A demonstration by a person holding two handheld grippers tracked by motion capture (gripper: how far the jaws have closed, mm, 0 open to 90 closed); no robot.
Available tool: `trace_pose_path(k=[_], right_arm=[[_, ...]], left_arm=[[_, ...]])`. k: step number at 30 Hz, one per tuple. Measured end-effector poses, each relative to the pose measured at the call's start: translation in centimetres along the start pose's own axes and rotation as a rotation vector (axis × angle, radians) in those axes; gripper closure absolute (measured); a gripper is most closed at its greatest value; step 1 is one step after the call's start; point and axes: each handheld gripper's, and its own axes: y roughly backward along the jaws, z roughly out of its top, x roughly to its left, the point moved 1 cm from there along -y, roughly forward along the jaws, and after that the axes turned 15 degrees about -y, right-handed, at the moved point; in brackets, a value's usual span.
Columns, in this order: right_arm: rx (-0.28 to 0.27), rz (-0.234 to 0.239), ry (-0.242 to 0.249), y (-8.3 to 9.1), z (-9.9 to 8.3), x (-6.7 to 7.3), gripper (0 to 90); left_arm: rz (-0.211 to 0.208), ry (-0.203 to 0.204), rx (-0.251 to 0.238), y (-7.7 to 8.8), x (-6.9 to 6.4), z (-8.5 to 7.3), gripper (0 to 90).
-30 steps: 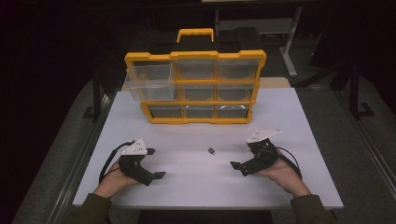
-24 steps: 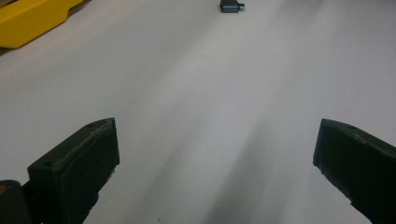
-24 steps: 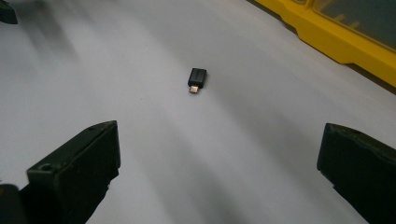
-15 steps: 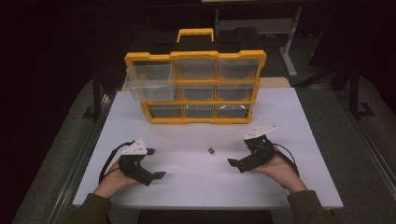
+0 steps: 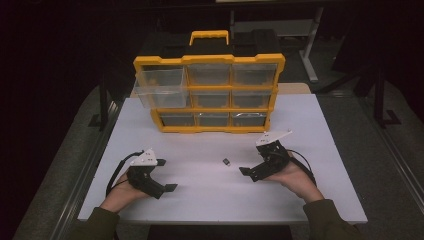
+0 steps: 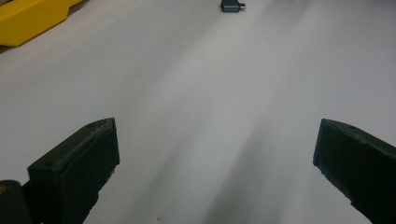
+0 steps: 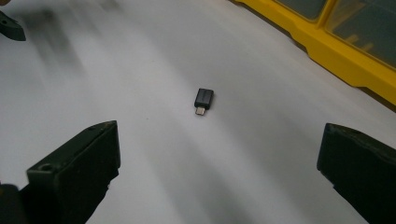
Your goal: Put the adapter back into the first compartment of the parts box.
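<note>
Nothing grasped yet. Both grippers w/ jaws wide apart: left gripper (image 5: 172, 187) idle at 7 o'clock, right gripper (image 5: 243, 171) near adapter (image 5: 227, 161), mid-table. Pickup left; organizer (image 5: 207, 92) at 12, top-left drawer (image 5: 157, 86) pulled out.

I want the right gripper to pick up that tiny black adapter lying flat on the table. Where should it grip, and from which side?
Probably across the long sides of the adapter's black body, not its metal plug. It lies flat and low, so the open right gripper would likely do best coming from above, one of its fingers on each side.
</note>
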Motion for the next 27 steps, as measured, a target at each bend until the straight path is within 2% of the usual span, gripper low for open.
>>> trace_pose_path(k=[21,27], right_arm=[[0.011,-0.006,-0.016,-0.7,1.7,0.3,0.0],[0.017,-0.005,-0.008,-1.0,2.2,0.5,0.0]], left_arm=[[0.002,-0.003,0.002,0.0,0.0,0.0,0.0],[0.004,-0.001,0.001,0.0,-0.1,0.0,0.0]])
